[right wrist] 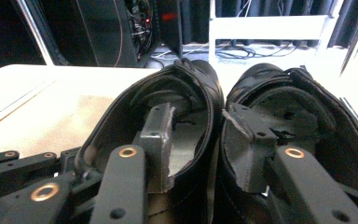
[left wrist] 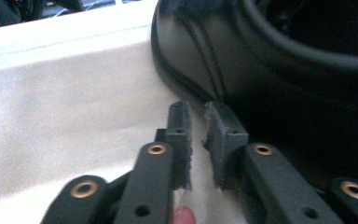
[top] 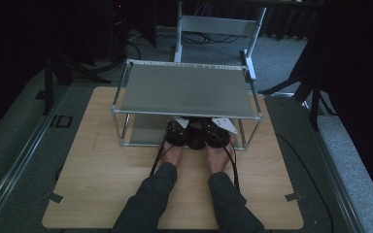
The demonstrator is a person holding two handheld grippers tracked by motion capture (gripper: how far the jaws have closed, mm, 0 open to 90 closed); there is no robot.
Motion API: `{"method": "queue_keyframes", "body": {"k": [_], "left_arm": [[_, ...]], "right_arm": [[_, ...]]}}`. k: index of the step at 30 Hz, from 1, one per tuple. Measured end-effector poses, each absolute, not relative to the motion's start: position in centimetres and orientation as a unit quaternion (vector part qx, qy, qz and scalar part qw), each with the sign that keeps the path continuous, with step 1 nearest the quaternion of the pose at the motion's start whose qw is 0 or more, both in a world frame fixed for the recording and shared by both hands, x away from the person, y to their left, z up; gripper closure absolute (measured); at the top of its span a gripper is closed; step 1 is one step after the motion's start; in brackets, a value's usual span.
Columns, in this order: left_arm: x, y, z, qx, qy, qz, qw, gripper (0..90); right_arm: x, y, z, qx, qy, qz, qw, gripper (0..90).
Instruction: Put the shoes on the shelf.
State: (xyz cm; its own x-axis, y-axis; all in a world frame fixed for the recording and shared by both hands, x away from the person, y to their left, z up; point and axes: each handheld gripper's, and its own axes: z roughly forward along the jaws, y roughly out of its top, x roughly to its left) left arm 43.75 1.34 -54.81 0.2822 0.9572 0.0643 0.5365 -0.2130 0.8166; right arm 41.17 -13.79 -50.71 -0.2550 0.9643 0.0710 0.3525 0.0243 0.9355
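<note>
Black leather shoes sit side by side on the lower shelf of a metal rack [top: 187,92] in the middle of the high view, on the wooden surface [top: 102,170]. In the right gripper view the left shoe [right wrist: 121,116] and the right shoe [right wrist: 326,130] fill the centre. The right gripper [right wrist: 196,140] straddles their two touching inner walls, one jaw inside each shoe; the jaws stand partly open and there looks to be a little slack between pads and leather, so no firm grip. The left gripper [left wrist: 198,140], low in its own view, has its jaws a narrow gap apart with nothing between them, just beside the outer side of a shoe [left wrist: 205,60] at upper right.

The step in hand looks like setting the pair on the shelf and letting go. Next, each gripper would need to open clear of the leather and draw straight back toward the bottom of the high view without dragging a shoe or knocking the rack's top.
</note>
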Motion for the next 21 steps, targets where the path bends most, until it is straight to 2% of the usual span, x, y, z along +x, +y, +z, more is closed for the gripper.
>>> {"method": "queue_keyframes", "body": {"k": [4, 10, 21], "left_arm": [[43.5, 1.9, -54.9, 0.724, 0.516, 0.294, 0.351, 70.0], [42.8, 3.2, -54.4, 0.725, 0.517, 0.288, 0.352, 65.9], [41.7, 4.5, -54.1, 0.723, 0.519, 0.271, 0.367, 61.1]], "right_arm": [[40.5, -13.8, -50.2, 0.504, 0.640, 0.474, 0.334, 56.2], [38.9, -14.0, -48.9, 0.478, 0.649, 0.484, 0.342, 53.4], [37.3, -16.6, -48.9, 0.491, 0.664, 0.467, 0.316, 51.2]]}}
